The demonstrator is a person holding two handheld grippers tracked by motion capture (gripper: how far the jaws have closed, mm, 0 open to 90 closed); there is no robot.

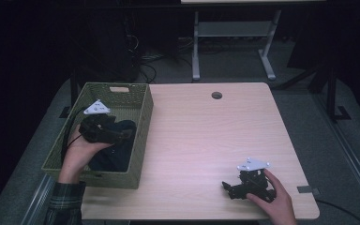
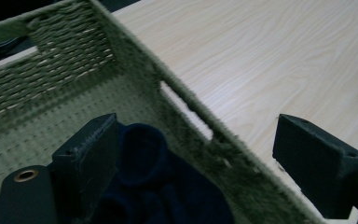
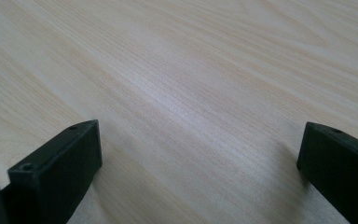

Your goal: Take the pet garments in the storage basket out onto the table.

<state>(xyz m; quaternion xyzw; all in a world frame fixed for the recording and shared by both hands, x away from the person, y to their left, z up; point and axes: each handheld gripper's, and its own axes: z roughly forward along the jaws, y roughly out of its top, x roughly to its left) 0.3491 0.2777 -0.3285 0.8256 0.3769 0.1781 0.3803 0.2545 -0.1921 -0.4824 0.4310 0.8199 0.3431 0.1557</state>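
Note:
A green woven basket (image 1: 118, 95) stands on the left part of the light wooden table (image 1: 206, 136). A dark navy cloth (image 1: 117, 157) lies bunched inside it. My left gripper (image 1: 124, 133) hovers over the basket with its jaws open. In the left gripper view, the left gripper (image 2: 205, 161) straddles the basket's side wall (image 2: 135, 60), one jaw over the navy cloth (image 2: 154, 186) and the other over the tabletop. My right gripper (image 1: 227, 187) rests low near the table's front right. In the right gripper view, the right gripper (image 3: 198, 163) is wide open over bare wood.
A round cable hole (image 1: 216, 95) sits near the table's far edge. Beyond the table, the white legs of another desk (image 1: 196, 47) and loose cables lie on the dark floor. Bare wood stretches between basket and right gripper.

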